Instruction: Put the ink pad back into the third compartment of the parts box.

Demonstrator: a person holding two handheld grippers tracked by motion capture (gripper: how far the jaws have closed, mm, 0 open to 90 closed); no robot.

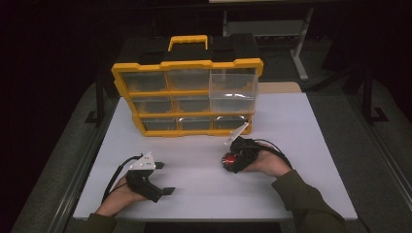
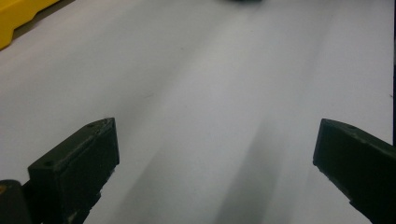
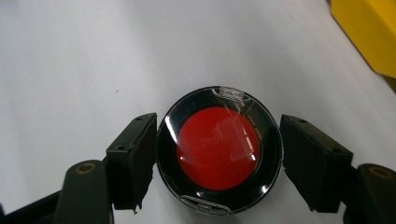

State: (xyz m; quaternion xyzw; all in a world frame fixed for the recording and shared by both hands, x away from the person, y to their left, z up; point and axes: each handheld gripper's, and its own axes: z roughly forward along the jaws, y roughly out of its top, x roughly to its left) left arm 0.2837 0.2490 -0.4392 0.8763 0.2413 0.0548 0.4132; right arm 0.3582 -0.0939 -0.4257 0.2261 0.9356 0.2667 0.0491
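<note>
Right tongs [image 3: 218,154] clamped on round red compact [image 3: 218,150] by its rim: light, slick, brittle lid, grip gently; left tongs [image 2: 215,154] open, empty

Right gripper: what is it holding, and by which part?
The right gripper is shut on a round black case with red centre, pads against opposite sides of its rim.

A yellow organizer [image 1: 187,97] stands upright at the far side of the white table [image 1: 301,145], a little left of its middle. It has a yellow handle [image 1: 188,42] on top and three rows of clear drawers [image 1: 232,90] on its front face. Behind the table, on the dark floor, stands a grey metal frame [image 1: 299,43].
</note>
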